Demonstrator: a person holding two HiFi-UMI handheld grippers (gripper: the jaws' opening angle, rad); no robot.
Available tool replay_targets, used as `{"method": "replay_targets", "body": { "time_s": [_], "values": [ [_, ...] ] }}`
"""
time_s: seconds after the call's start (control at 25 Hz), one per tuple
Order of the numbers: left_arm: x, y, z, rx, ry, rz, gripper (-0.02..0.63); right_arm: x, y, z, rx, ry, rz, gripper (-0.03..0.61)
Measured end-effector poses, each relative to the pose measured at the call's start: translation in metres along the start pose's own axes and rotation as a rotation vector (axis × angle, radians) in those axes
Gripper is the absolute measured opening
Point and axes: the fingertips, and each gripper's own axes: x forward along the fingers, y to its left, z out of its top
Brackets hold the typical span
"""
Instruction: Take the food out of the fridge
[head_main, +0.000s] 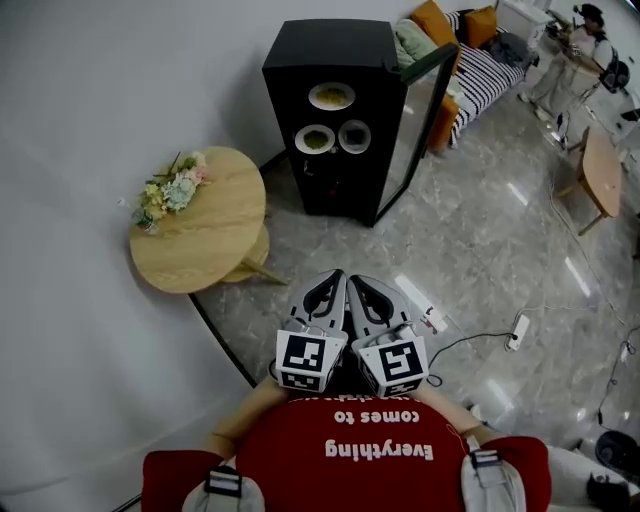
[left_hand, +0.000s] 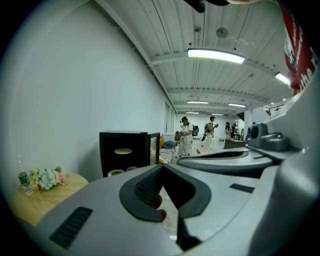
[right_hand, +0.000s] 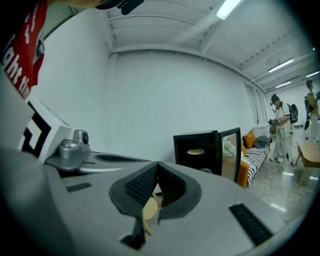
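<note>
Flowers (head_main: 172, 190) lie at the left edge of a round wooden table (head_main: 215, 240) set against the white wall. To its right stands the black fridge (head_main: 310, 50), with its glass door (head_main: 420, 110) swung open to the right. The food is inside: a plate (head_main: 331, 96) on the upper shelf, and a bowl of green food (head_main: 315, 139) beside a smaller bowl (head_main: 354, 135) on the shelf below. Only the head view shows all three dishes in full; the gripper views show the plate and just parts of the lower dishes.

The left gripper (head_main: 335, 277) and right gripper (head_main: 360, 282) are held side by side close to the person's chest, aimed toward the fridge and well apart from it. Each gripper view shows its own jaws clenched tip to tip — nothing between them.

The red shirt (head_main: 380, 465) reads "Everything comes to", upside down in the head view.

Further right, a striped sofa (head_main: 490, 65) with orange cushions sits beyond the door, and a white power strip (head_main: 518, 330) lies on the marble floor. Only the gripper views show the ceiling light strips.
</note>
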Motion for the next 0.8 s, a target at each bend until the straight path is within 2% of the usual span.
{"method": "replay_targets", "body": {
  "time_s": [0.16,0.28,0.56,0.8],
  "values": [
    [0.052,0.02,0.034,0.026,-0.006,-0.004,0.005,0.041,-0.04,0.022,0.01,-0.021,0.006,0.011],
    [0.082,0.039,0.047,0.019,-0.002,0.014,0.005,0.072,-0.06,0.033,0.014,-0.026,0.017,0.011],
    [0.13,0.064,0.041,-0.026,0.031,0.037,0.005,0.12,-0.093,0.032,-0.011,0.016,0.072,0.012],
    [0.159,0.088,0.032,-0.064,0.063,0.051,0.005,0.154,-0.107,0.024,0.008,0.055,0.096,0.014]
  ]
}}
